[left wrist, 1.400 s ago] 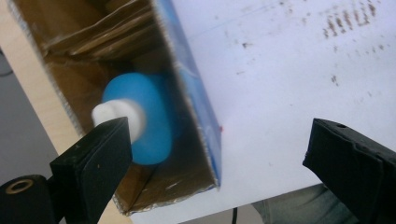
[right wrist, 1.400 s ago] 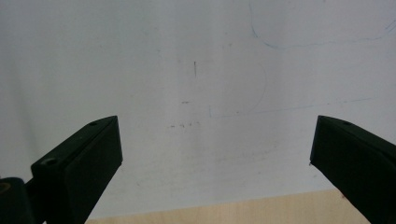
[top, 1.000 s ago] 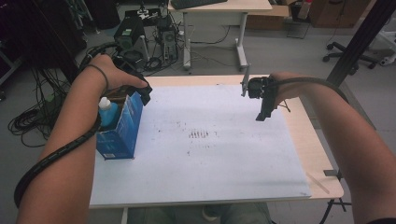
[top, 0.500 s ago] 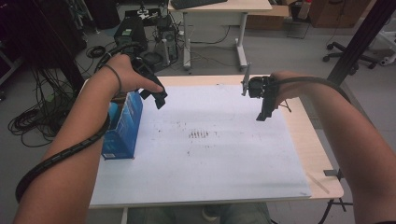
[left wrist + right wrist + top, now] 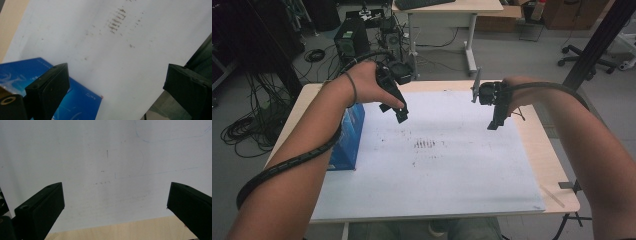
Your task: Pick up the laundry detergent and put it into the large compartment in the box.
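My left hand-held gripper hangs in the air with its jaws wide apart and nothing between them. Its fingertips point down at the white sheet that covers the bench. The box, blue with pale print, stands below and to the outer left of this hand-held gripper, apart from it, near the sheet's left edge. In the left gripper view the box shows behind my near jaw, a corner of it reaching into the gap. Past the open jaws lies a patch of brown smudges on the sheet; in the high view the same smudges sit just ahead of the fingertips, toward the middle of the bench.

My right hand-held gripper hovers well apart from the left one, over the right part of the sheet, also pointing down. Its jaws stand wide apart and empty. Between them I see bare sheet with faint pen lines, and under it a strip of the wooden bench edge.
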A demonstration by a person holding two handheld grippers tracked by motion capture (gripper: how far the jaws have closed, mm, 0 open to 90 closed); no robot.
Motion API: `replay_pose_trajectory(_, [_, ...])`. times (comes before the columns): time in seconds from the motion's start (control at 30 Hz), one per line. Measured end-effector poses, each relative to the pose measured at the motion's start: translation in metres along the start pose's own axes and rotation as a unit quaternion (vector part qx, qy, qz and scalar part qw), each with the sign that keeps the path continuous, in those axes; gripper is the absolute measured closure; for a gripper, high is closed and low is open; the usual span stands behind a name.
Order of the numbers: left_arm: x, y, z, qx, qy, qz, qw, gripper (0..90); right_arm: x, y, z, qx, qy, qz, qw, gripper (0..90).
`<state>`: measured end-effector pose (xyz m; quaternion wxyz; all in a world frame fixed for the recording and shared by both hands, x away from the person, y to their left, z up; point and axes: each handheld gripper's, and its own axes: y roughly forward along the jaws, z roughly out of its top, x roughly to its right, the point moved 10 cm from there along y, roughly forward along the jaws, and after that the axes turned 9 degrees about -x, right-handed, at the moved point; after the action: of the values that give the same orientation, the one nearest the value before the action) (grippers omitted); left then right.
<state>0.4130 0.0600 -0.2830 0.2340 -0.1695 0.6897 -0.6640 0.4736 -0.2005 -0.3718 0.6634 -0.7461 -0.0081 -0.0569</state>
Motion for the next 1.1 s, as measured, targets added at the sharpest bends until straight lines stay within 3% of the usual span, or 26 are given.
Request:
replay_pose_trajectory(0.47, [0.025, 0.014, 0.023, -0.021, 0.058, -0.007, 0.9981, 6.3, -0.003, 0.002, 0.0, 0.003, -0.006, 0.003, 1.0, 0.9])
replay_pose_trajectory(0.77, [0.036, 0.023, 0.039, -0.023, 0.076, -0.013, 0.9967, 6.3, -0.006, 0.005, -0.001, 0.003, -0.008, 0.006, 0.9999, 0.9])
replay_pose_trajectory(1.1, [0.048, 0.035, 0.043, -0.03, 0.098, -0.02, 0.9945, 6.2, -0.007, 0.008, 0.001, 0.002, -0.01, 0.008, 0.9999, 0.9])
